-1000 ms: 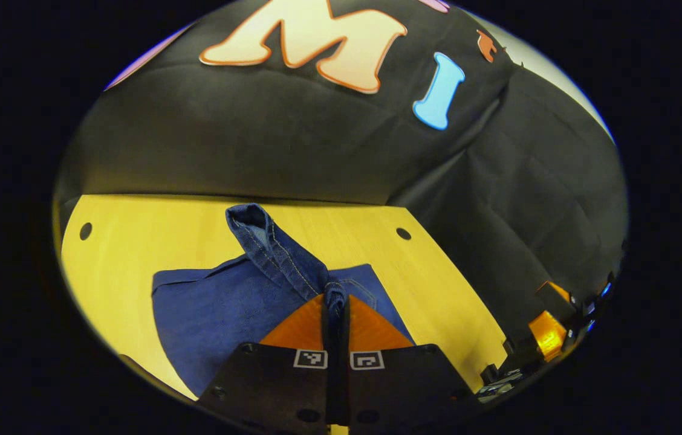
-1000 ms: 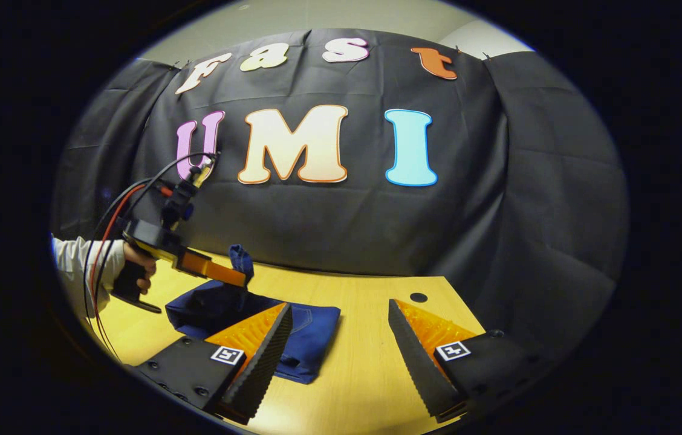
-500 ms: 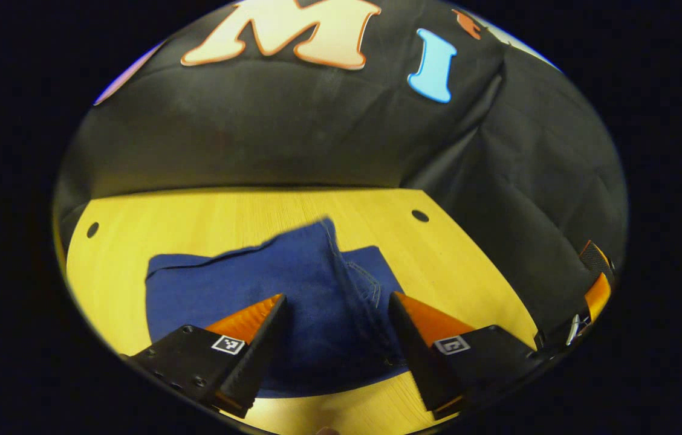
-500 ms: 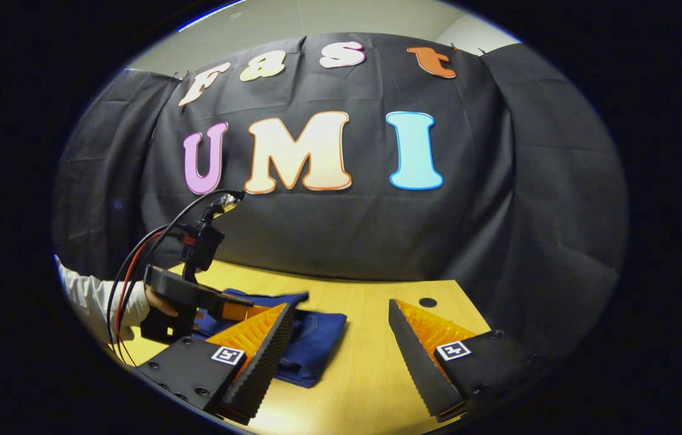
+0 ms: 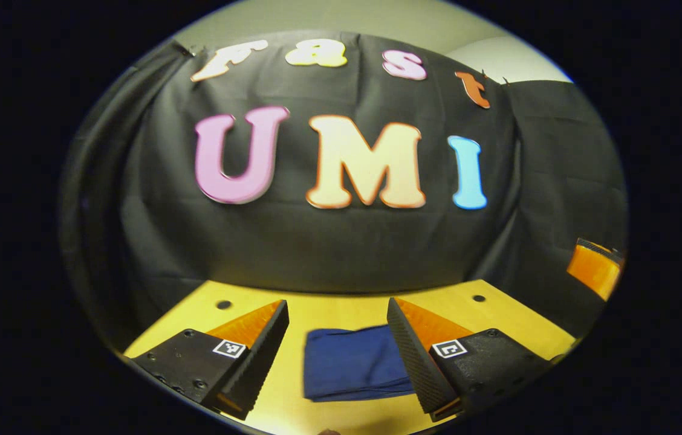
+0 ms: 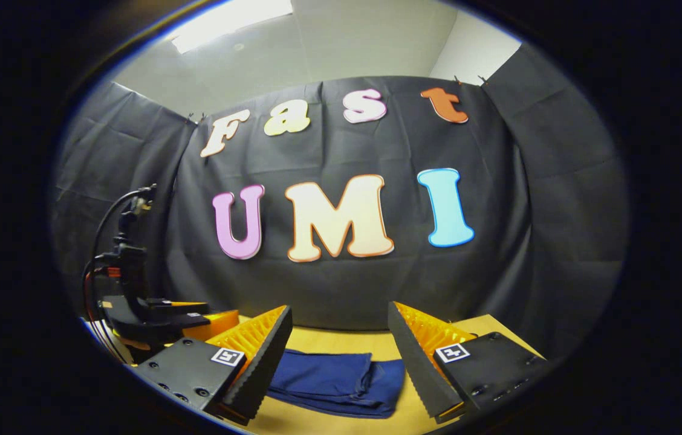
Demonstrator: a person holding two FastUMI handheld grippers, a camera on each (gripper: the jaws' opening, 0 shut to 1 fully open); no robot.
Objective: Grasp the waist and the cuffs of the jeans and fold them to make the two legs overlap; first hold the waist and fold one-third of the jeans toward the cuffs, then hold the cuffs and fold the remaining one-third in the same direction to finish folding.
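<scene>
Fingers of my left gripper (image 5: 337, 356) stand wide apart and hold nothing. Beyond and between them I see the jeans (image 5: 356, 364), folded into a flat blue bundle on the table (image 5: 341, 311). My right gripper (image 6: 339, 362) is spread wide too, empty, the jeans (image 6: 338, 382) lying between its fingers, farther out, apart from them.

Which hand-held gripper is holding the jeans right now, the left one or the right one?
Neither. The left hand-held gripper and the right hand-held gripper are both open and empty. The folded jeans lie flat on the table.
</scene>
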